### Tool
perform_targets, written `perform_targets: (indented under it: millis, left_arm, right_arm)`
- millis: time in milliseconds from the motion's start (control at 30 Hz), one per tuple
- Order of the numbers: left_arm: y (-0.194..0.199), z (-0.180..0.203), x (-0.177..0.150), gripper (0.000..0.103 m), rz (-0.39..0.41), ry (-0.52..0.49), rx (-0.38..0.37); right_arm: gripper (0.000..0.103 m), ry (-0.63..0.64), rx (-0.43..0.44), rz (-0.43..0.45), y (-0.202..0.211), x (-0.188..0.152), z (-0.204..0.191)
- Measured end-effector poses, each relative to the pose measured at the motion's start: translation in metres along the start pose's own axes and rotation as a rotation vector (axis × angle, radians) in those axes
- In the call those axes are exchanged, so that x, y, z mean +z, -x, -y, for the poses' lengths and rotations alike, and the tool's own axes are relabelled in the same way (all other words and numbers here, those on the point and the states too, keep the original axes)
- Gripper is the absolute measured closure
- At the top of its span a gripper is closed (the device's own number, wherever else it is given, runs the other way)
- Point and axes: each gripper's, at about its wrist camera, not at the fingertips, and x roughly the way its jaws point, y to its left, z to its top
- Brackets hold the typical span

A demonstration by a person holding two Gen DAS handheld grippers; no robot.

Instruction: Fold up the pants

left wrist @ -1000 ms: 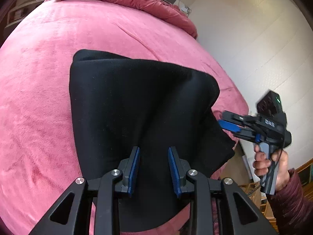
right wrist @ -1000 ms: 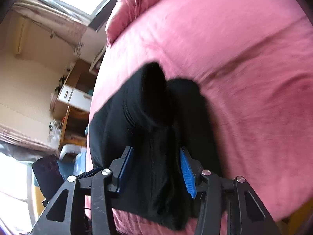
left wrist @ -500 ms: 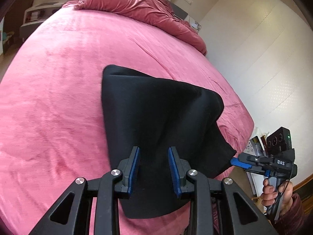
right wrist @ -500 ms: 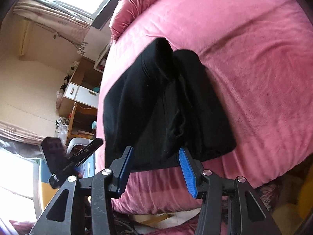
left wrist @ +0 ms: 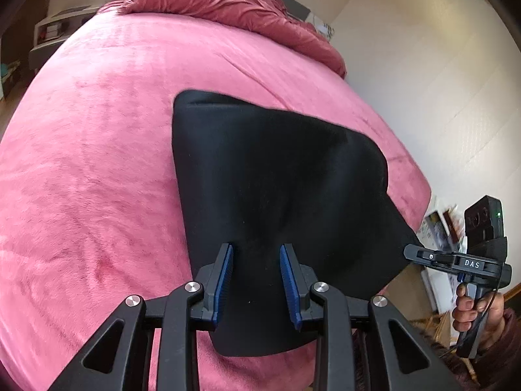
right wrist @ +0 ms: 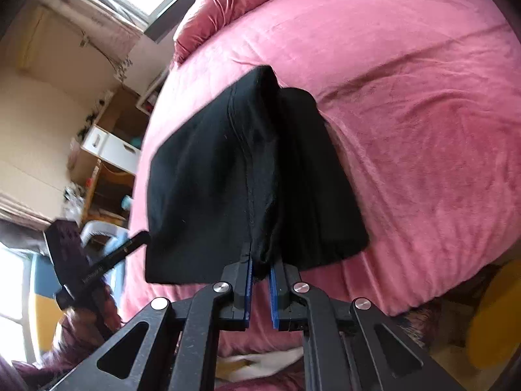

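Note:
The black pants [left wrist: 276,189] lie folded on the pink bed [left wrist: 97,163], near its front edge. My left gripper [left wrist: 256,280] is open, its blue pads either side of the pants' near edge, not pinching it. My right gripper [right wrist: 260,280] is shut on a bunched corner of the pants [right wrist: 260,179] and lifts it a little off the bed. In the left wrist view the right gripper [left wrist: 420,255] shows at the pants' right corner. In the right wrist view the left gripper [right wrist: 136,239] shows at the pants' left edge.
A crumpled pink duvet [left wrist: 228,3] lies at the head of the bed. A white wall [left wrist: 439,81] is to the right. Shelves and a white drawer unit [right wrist: 110,146] stand beside the bed. The bed's front edge [right wrist: 325,299] is close below the grippers.
The right gripper has closed on the pants' corner; it was open half a second ago. Both grippers have drawn back toward the bed's front edge, so the pants look farther away.

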Motion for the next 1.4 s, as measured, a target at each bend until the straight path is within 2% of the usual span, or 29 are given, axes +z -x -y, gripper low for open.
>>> perform_targets:
  millis: [100,267,367,500,567,700,867,933,967,1000,1033,1200,1267,1300,1400]
  left_arm:
    - [-0.006,0.003,0.0,0.073,-0.021,-0.018,0.015]
    - [-0.012,0.008,0.004,0.072,-0.026,-0.033,0.038]
    - [-0.01,0.009,0.002,0.072,-0.006,-0.03,0.045]
    - [-0.008,0.013,-0.001,0.072,0.01,-0.05,0.072]
    - [-0.005,0.018,-0.002,0.072,0.03,-0.071,0.088]
    - [-0.001,0.03,-0.001,0.072,0.044,-0.121,0.074]
    - [-0.008,0.042,0.0,0.072,0.033,-0.178,0.052]
    - [-0.015,0.049,0.001,0.072,0.012,-0.203,0.03]
    - [-0.019,0.052,0.002,0.072,0.003,-0.214,0.028]
    - [-0.025,0.056,0.002,0.072,-0.014,-0.231,0.023]
    - [-0.029,0.059,0.002,0.073,-0.025,-0.243,0.018]
    - [-0.055,0.079,0.001,0.073,-0.08,-0.301,-0.001]
    - [-0.072,0.088,0.002,0.073,-0.112,-0.321,-0.006]
    - [-0.079,0.09,0.004,0.072,-0.124,-0.324,-0.001]
    - [-0.096,0.097,0.006,0.072,-0.14,-0.329,0.016]
  right_arm:
    - [0.095,-0.024,-0.045,-0.033,-0.014,-0.006,0.011]
    - [0.091,-0.002,-0.04,-0.055,-0.02,-0.004,0.011]
    - [0.081,0.039,-0.031,-0.027,-0.002,0.003,0.006]
    - [0.054,0.06,-0.034,0.062,0.016,0.03,0.003]
    - [0.053,0.052,-0.022,0.088,0.012,0.043,-0.001]
    - [0.053,0.009,-0.016,0.105,-0.016,0.083,0.003]
    - [0.053,-0.049,0.068,0.071,-0.052,0.117,0.008]
    - [0.052,-0.041,0.056,0.062,-0.062,0.123,0.007]
    - [0.055,-0.038,0.059,0.056,-0.065,0.124,0.007]
    - [0.076,-0.025,0.062,0.047,-0.067,0.125,0.005]
    - [0.09,0.002,0.065,0.038,-0.066,0.126,0.002]
    - [0.095,0.121,0.009,0.076,-0.042,0.119,-0.019]
    - [0.097,0.155,-0.059,0.093,-0.038,0.12,-0.021]
    - [0.098,0.158,-0.106,0.084,-0.044,0.121,-0.017]
    - [0.097,0.124,-0.12,0.055,-0.058,0.125,-0.004]
